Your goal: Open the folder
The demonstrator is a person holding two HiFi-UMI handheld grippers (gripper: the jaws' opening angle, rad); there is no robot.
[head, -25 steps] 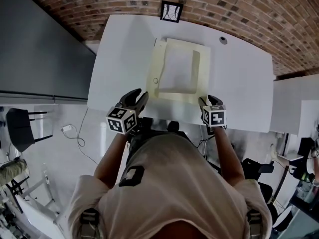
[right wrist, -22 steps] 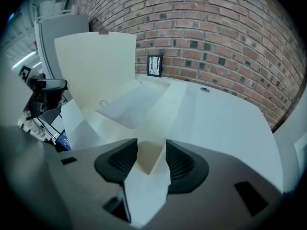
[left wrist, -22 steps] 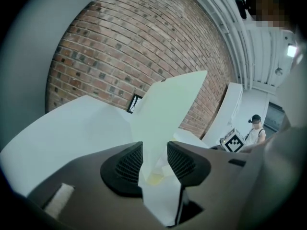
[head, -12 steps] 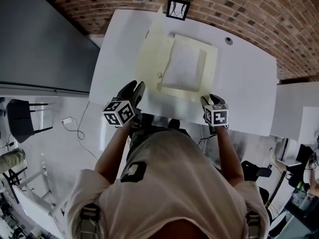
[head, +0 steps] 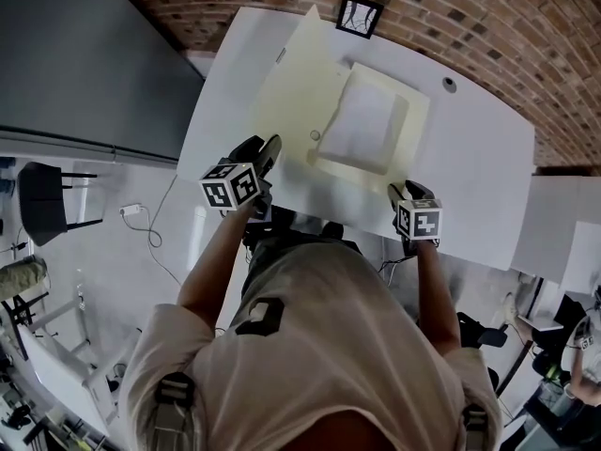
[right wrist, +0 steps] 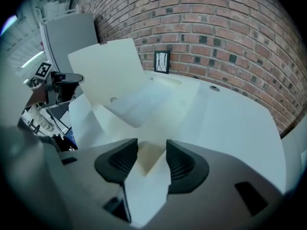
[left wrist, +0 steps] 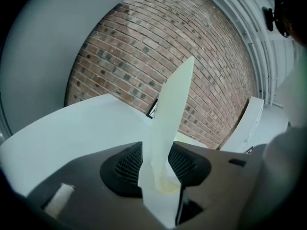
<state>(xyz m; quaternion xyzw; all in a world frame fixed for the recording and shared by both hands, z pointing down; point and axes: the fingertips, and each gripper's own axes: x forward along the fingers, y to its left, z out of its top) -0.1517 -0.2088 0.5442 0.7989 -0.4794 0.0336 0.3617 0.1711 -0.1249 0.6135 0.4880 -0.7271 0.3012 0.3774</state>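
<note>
A pale yellow folder (head: pixel 371 125) lies on the white table (head: pixel 479 186), with a white sheet inside. Its left cover (head: pixel 291 83) is lifted and leans over to the left; a small round snap (head: pixel 315 135) shows on it. My left gripper (head: pixel 266 154) is shut on the cover's near edge. In the left gripper view the cover (left wrist: pixel 173 104) stands edge-on between the pads (left wrist: pixel 125 166), whose jaws have just been opening a little around it. My right gripper (head: pixel 406 192) is open at the folder's near right corner. That corner (right wrist: pixel 146 158) lies between its spread jaws (right wrist: pixel 151 161).
A small black-framed card (head: pixel 360 15) leans against the brick wall at the table's far edge. A round grommet (head: pixel 449 84) sits at the far right of the tabletop. A grey panel (head: pixel 84 54) stands left of the table, with a dark chair (head: pixel 42 200) below it.
The left gripper has moved left with the cover, which has swung up from nearly flat and now leans over the table's left side. The right gripper has stayed at the near right corner.
</note>
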